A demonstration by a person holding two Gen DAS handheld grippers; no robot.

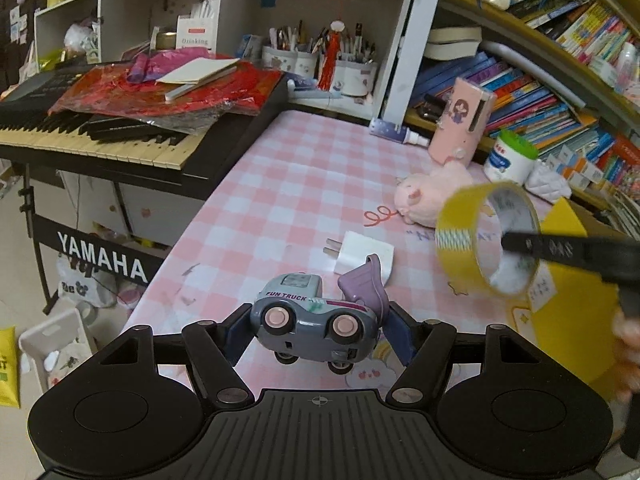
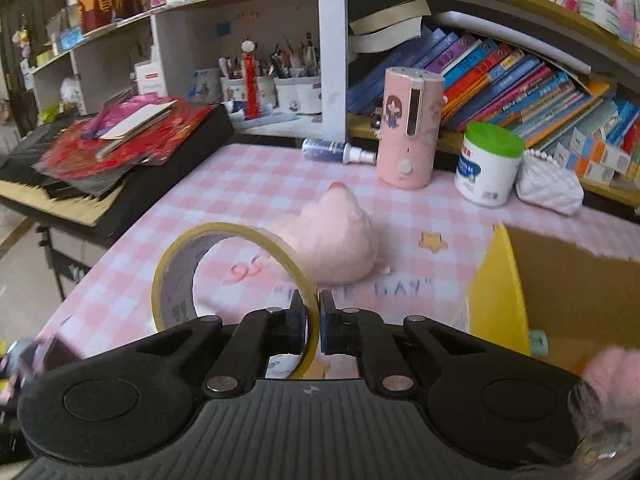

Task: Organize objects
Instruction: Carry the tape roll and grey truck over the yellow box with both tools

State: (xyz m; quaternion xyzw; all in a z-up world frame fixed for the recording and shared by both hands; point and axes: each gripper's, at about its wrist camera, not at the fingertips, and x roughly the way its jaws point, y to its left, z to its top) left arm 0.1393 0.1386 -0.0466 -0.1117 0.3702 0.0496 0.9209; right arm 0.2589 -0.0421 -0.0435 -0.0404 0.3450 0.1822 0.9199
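I've got both hands loaded right now. The left tongs (image 1: 316,330) are clamped on the toy truck (image 1: 316,320), one pad on each end of the body, wheels facing me, and it hangs clear above the pink checked tabletop (image 1: 280,200). The right tongs (image 2: 313,322) are pinched together on the wall of the yellow tape roll (image 2: 236,276), one pad inside the ring and one outside, with the roll carried off the tabletop just left of the yellow cardboard box (image 2: 500,292).

The box looks like the drop spot to me, so I want the tape over its open mouth before I let the pads part; the thin wall could twist in the pinch, so I'd move level and slow. The truck should wait its turn, since both hands crowd that corner and the left view shows the roll near the truck's path. I'd keep the truck's purple tipper (image 1: 366,284) from snagging the box edge.

Writing I can read: "FUN TRUCK" on the truck's side, "YAMAHA" on the keyboard stand (image 1: 100,260), and "Drinking" on a white card (image 1: 196,36) in the shelf. The tabletop print reads roughly "DAY"; the rest is blurred. Labels on the green-lidded jar (image 2: 488,164) are too small for me.
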